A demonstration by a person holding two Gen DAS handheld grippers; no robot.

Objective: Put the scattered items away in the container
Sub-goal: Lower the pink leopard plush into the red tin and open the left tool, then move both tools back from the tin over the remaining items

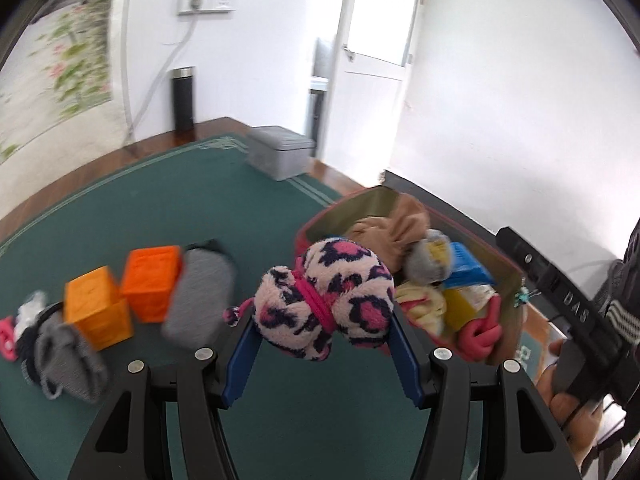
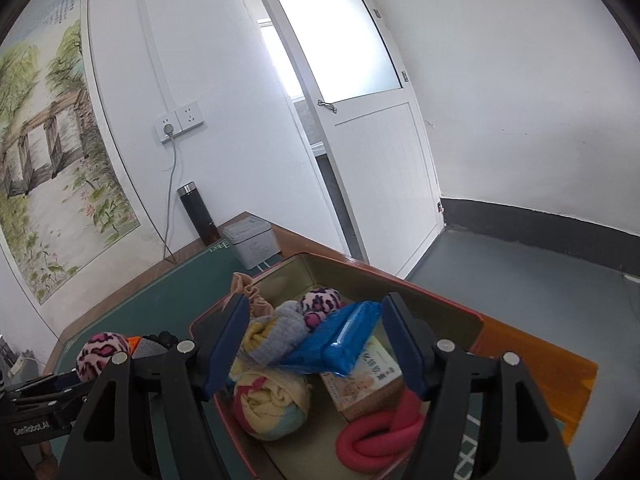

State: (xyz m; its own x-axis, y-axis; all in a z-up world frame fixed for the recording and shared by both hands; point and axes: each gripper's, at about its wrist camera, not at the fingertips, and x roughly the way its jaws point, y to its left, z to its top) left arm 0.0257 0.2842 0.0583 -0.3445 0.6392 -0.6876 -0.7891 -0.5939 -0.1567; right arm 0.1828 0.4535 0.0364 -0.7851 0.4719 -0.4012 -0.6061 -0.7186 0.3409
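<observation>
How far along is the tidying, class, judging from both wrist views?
Done: blue packet, rolled towel and pink rope lie in the tin. In hand: left gripper carries the leopard plush. Left: orange blocks and grey socks.

A fuzzy pink leopard-print toy (image 1: 320, 300) hangs beside the red-rimmed container (image 2: 460, 314), already crowded with socks and packets.

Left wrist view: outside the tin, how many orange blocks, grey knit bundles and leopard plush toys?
Orange blocks: 2
Grey knit bundles: 2
Leopard plush, gripped in the left claw: 1
Total: 5
</observation>
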